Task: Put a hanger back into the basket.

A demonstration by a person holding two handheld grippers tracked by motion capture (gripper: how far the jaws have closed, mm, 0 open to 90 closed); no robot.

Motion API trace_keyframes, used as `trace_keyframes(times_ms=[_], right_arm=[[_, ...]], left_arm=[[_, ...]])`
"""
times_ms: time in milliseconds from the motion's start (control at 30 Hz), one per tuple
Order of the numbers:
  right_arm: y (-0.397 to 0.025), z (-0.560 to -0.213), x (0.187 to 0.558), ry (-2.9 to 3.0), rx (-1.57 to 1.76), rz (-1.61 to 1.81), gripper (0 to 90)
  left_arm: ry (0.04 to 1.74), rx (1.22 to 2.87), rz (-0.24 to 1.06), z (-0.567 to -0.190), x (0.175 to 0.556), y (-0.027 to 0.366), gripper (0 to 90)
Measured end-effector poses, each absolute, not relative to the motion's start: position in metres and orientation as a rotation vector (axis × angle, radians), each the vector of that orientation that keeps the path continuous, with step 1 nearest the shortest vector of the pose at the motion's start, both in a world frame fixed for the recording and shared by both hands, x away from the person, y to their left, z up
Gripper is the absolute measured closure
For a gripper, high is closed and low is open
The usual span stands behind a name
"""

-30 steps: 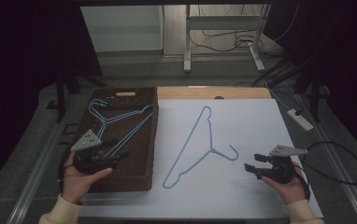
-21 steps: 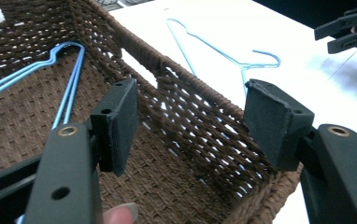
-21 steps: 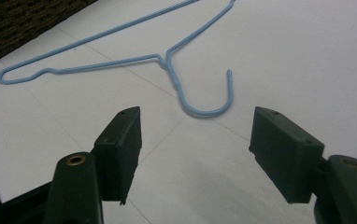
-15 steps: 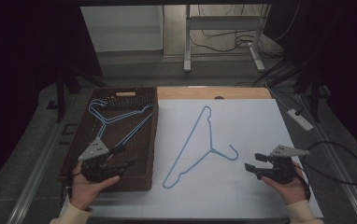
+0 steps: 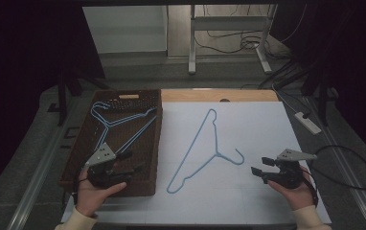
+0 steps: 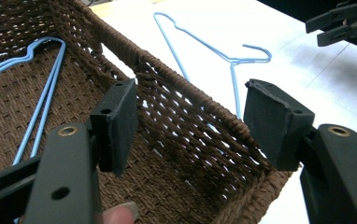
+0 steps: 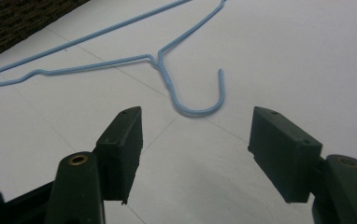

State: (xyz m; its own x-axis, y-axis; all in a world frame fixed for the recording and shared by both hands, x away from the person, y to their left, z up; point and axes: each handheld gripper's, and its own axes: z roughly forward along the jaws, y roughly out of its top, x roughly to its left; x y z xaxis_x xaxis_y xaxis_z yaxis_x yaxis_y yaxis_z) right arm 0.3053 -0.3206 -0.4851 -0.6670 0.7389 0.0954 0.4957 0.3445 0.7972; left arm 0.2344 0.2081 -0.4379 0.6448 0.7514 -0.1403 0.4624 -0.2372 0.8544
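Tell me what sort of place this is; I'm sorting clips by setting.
Probably a lab or workshop recording bench, not a home: a white-covered table on a bare floor, loose cables and a power strip beside it, metal stand legs behind, dark surroundings.

The high view is dim, its surroundings falling to near black, while the white table sheet [image 5: 248, 139] catches a soft, even light from above. In the left gripper view the far gripper casts a faint grey shadow on the sheet, and the nearest jaw parts look slightly soft. The wicker basket [image 6: 186, 116] stays sharp.
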Motion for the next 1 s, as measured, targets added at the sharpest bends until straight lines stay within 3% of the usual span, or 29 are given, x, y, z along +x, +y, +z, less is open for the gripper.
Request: trace_keyframes(times_ms=[100, 233, 433, 467, 533, 600, 1000], right_arm=[[-0.318, -0.485, 0.306, 2.331, 1.105, 1.216, 39.1], [-0.305, -0.482, 0.313, 2.365, 1.096, 1.167, 48.7], [-0.283, -0.479, 0.325, 2.434, 1.076, 1.082, 71.2], [-0.283, -0.479, 0.325, 2.434, 1.076, 1.082, 71.2], [-0.272, -0.478, 0.332, 2.464, 1.094, 1.037, 84.5], [-0.265, -0.478, 0.337, 2.474, 1.117, 1.027, 90.0], [-0.232, -0.499, 0.366, 2.497, 1.257, 0.809, 90.0]], left_arm=[[0.954, 1.889, 0.367, -0.437, 0.233, 0.207, 36.0], [0.938, 1.893, 0.36, -0.436, 0.232, 0.204, 35.9], [0.926, 1.9, 0.356, -0.436, 0.23, 0.202, 35.8], [0.926, 1.9, 0.356, -0.436, 0.23, 0.202, 35.8], [0.925, 1.902, 0.355, -0.436, 0.23, 0.201, 35.7], [0.926, 1.902, 0.354, -0.437, 0.229, 0.201, 35.7], [0.919, 1.91, 0.35, -0.438, 0.229, 0.2, 35.7]])
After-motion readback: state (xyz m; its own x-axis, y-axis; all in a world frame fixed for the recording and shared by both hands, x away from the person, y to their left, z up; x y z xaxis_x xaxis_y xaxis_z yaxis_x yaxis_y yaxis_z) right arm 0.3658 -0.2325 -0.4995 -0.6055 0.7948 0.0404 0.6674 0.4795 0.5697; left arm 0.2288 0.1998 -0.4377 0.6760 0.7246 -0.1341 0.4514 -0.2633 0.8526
